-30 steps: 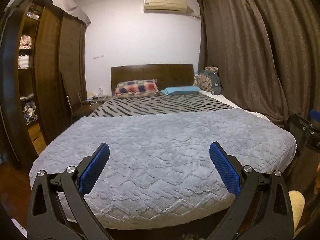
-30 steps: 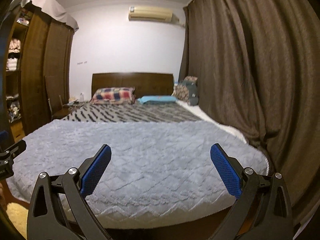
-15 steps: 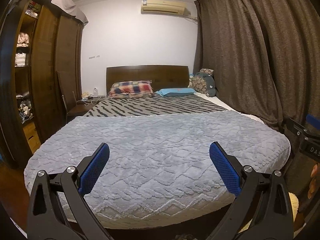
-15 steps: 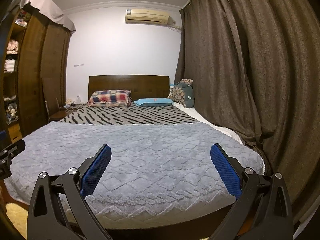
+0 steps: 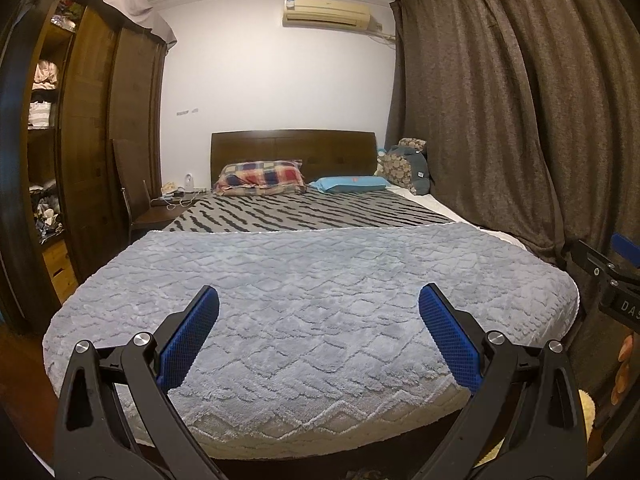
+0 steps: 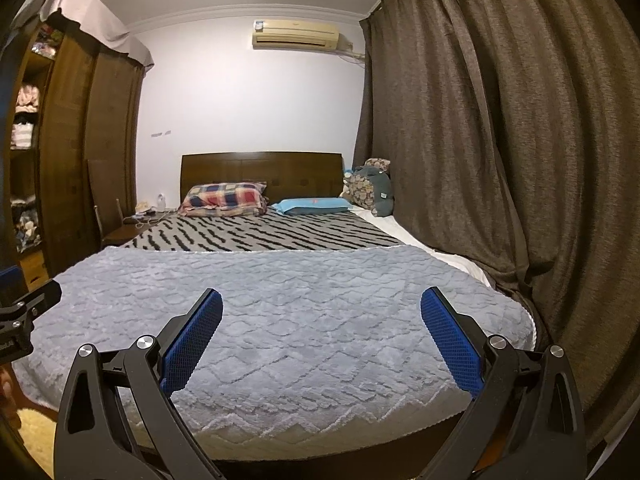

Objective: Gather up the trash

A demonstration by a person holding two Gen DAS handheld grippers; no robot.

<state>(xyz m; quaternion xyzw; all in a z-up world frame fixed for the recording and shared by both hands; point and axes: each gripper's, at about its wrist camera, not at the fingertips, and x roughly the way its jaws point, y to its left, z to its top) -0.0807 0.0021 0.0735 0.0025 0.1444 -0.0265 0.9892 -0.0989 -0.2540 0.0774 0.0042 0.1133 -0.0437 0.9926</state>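
Both grippers' jaws agape above bed [image 5: 312,320]

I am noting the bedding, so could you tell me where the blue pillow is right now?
In both views the blue pillow lies at the head of the bed, between the plaid pillow and the plush toy.

Left gripper [image 5: 319,332] wide apart, empty, before grey blanket [image 5: 320,300].
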